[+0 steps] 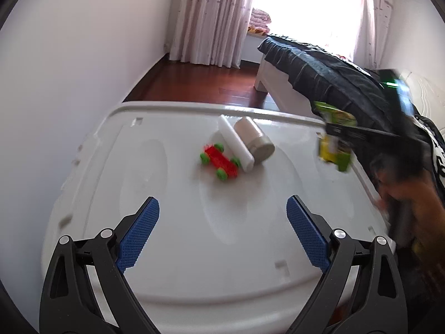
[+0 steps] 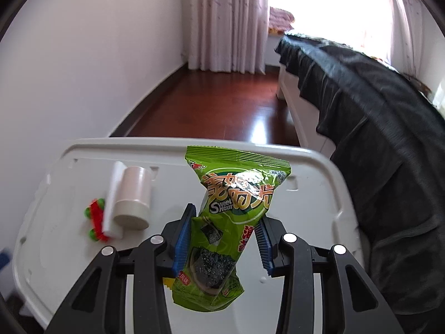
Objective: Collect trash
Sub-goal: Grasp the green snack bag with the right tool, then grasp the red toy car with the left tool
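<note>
- The right tongs [image 2: 225, 235] are clenched on a green snack packet [image 2: 225, 222], their blue pads [image 2: 182, 240] pressing its two sides; the packet stands roughly upright between them, its crimped top edge pointing away from the camera.
- From the left wrist view the same packet [image 1: 335, 144] appears blurred, held above the right edge of the white surface [image 1: 194, 236].
- The left tongs [image 1: 222, 222] are released, the blue pads [image 1: 139, 233] spread wide apart with nothing between them, hovering over the near part of the surface.
- Landmark: a beige cylindrical canister [image 1: 254, 140] lying on its side near the middle of the surface.
- Touching the canister on its left is a white tube [image 1: 235, 142], also lying down.
- Just left of the tube, beyond it from the canister, sits a red toy car [image 1: 221, 162] with green wheels.
- The held packet is to the right of the canister, well apart from it.
- Behind and to the right of the canister, off the surface, a bed [image 2: 375, 117] under a dark cover; farther back, pink curtains [image 2: 225, 19] over a bright window, with a reddish wooden floor [image 2: 222, 105].
</note>
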The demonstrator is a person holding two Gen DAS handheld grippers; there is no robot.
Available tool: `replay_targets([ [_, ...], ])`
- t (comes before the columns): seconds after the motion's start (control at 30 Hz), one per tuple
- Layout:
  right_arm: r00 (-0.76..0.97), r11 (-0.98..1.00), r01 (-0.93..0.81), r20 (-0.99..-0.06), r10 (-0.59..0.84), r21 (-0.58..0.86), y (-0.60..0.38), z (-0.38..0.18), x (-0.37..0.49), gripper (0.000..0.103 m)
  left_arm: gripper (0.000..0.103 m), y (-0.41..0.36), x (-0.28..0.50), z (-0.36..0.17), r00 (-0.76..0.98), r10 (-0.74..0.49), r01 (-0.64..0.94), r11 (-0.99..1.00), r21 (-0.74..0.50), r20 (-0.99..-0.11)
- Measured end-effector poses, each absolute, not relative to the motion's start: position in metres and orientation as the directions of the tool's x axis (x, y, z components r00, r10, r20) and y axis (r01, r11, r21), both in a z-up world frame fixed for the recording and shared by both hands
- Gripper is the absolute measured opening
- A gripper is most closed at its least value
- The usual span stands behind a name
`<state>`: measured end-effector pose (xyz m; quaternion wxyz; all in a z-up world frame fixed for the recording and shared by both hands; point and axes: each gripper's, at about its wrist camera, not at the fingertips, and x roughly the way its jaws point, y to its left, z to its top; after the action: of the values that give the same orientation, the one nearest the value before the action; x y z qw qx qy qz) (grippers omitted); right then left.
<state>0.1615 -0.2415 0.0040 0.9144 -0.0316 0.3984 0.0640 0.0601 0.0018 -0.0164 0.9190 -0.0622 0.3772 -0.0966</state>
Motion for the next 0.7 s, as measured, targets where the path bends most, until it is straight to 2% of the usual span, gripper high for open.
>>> replay_targets([
  [0.17, 0.688, 0.985, -0.165, -0.711, 0.146, 0.044, -0.255, 0.021, 0.147, 0.042, 0.090, -0.003, 0.117, -0.049, 0.595, -0.372, 0.321, 0.923, -0.214, -0.712],
  [0.47, 0.693, 0.980, -0.169, -0.694, 0.196, 0.109, -0.266, 0.030, 0.144, 0.042, 0.090, 0.003, 0.165, -0.078, 0.522, -0.374, 0.510, 0.857, -0.072, -0.767],
  [0.7, 0.687, 0.979, -0.163, -0.697, 0.203, 0.124, -0.266, 0.027, 0.147, 0.042, 0.090, -0.004, 0.186, -0.086, 0.452, -0.424, 0.605, 0.792, -0.079, -0.785],
])
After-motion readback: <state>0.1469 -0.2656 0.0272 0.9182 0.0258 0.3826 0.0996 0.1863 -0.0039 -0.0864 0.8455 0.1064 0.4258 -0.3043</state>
